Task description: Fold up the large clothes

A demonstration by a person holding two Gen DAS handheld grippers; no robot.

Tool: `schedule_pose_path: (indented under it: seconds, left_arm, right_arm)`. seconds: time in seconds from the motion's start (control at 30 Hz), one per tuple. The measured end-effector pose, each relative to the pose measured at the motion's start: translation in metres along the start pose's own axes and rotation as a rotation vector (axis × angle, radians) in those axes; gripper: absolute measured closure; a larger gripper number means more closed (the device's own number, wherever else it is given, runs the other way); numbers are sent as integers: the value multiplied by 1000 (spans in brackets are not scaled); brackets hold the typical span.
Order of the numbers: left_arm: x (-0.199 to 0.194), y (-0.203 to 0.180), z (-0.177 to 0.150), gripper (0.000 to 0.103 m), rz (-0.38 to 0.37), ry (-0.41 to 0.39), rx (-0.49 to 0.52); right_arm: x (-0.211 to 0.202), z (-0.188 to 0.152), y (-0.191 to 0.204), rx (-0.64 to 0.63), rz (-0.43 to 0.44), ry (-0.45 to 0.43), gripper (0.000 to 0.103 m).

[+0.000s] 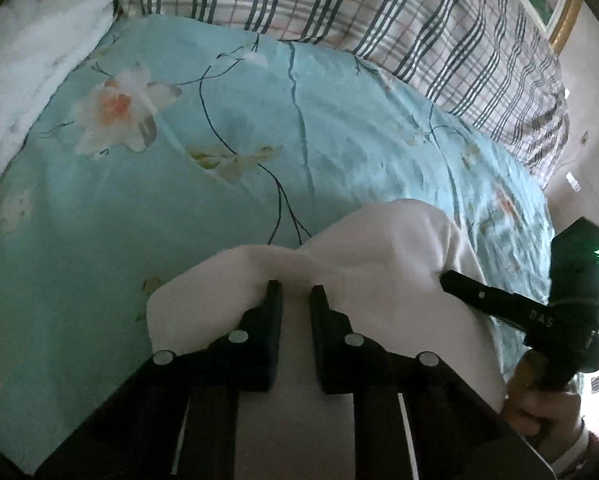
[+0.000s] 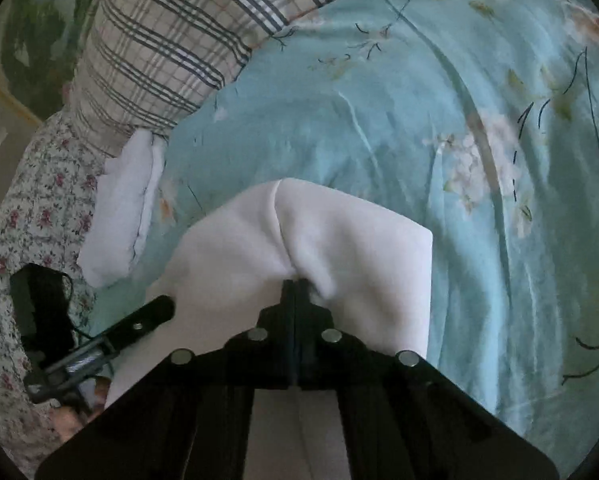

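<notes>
Here I see my right gripper closed on the white garment above the blue floral bedsheet, while my left gripper, fingers parted, rests on it.

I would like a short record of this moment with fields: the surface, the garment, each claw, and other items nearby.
surface: bed with light blue floral cover
garment: white cloth, bunched, partly raised off the cover
left claw: fingers apart, cloth lying between them
right claw: fingers closed, pinching the cloth
other items: plaid quilt at the far side; folded white textile beside it
</notes>
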State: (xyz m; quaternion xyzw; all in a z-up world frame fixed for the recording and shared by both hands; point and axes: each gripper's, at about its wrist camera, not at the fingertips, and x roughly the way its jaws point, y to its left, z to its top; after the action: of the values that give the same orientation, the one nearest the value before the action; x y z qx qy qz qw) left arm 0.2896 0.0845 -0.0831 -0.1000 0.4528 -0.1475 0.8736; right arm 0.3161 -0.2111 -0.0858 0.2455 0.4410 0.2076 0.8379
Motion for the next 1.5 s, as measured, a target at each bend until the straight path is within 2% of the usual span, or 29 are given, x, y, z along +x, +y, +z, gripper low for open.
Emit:
schedule_pose_path:
  seconds: [0.07,0.13,0.27,0.4,0.5,0.57,0.63,0.7,0.8,0.83,0.97,1.1,1.27,1.5]
  left_arm:
    - [-5,-3,1,89,11,5,16]
    - [-20,-5,-4,90,8,5,11]
    - [-73,-10,-23,86,-50,-38,8]
    - [-129,-26,-69,86,-161,-60,63]
    - [-147,-37,-102,85,-169,-52,101]
    - [-145,-44,-120,85,-182,-31,104]
    - [-140,-47,-133,85,-153,-25,114]
    - [-128,-44,-141,84,-133,22,86]
    - [-117,-40,-151,83,-135,41,68]
    - [-116,-39,-153,83,-131,42,63]
    - [-114,-41,-158,83,-99,31,79]
    - [-108,-35,-154,83,-118,36,37]
    - [-110,-36,-158,83,-104,32,51]
    - [-120,-32,-156,82,-114,25,4]
  right_arm:
    - [2,1,5,-26,-26,-2,103]
    - [0,2,4,-16,-16,4,103]
    - [-24,-6,11,-16,9,17,101]
    - [-60,-26,28,-71,28,12,101]
    - [-88,-50,37,-102,55,13,101]
    - [-98,-63,39,-116,55,16,101]
    - [-103,-76,41,-129,57,31,101]
    - [-100,-86,41,-145,48,57,101]
    - [-84,-99,33,-160,-60,118,101]
    - [-79,-105,28,-163,-71,134,102]
    - [-78,-111,21,-166,-71,121,103]
    - [-80,-111,20,-166,-80,116,103]
    - [-87,-119,18,-157,-100,113,103]
    - [-92,-126,10,-111,-77,128,103]
